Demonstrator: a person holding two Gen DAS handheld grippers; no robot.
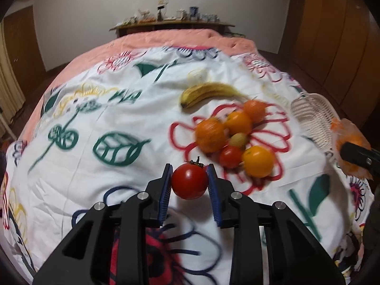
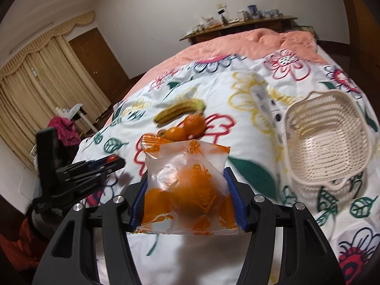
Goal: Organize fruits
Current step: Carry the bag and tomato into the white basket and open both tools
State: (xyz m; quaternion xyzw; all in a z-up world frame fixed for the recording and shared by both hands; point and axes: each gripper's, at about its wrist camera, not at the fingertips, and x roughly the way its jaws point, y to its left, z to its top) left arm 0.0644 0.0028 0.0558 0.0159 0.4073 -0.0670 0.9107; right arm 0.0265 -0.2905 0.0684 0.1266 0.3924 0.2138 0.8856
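My left gripper (image 1: pixel 189 180) is shut on a red tomato (image 1: pixel 189 183) with a green stem, held just above the flowered cloth. Beyond it lies a pile of several oranges (image 1: pixel 210 134), a second tomato (image 1: pixel 230 156) and a small pale fruit (image 1: pixel 238 139). A banana (image 1: pixel 207 92) lies farther back. My right gripper (image 2: pixel 187 187) is shut on a clear plastic bag (image 2: pixel 187 180) printed in orange, with oranges inside. The left gripper (image 2: pixel 114 162) shows at the left of the right wrist view, the tomato (image 2: pixel 111 158) just visible in it.
A white slatted basket (image 2: pixel 327 142) stands to the right on the flowered cloth (image 1: pixel 95 185), nothing in it. The cloth covers a pink bed cover (image 2: pixel 237 45). A wooden headboard shelf (image 1: pixel 171 25) holds small items. Curtains and a door stand at the left.
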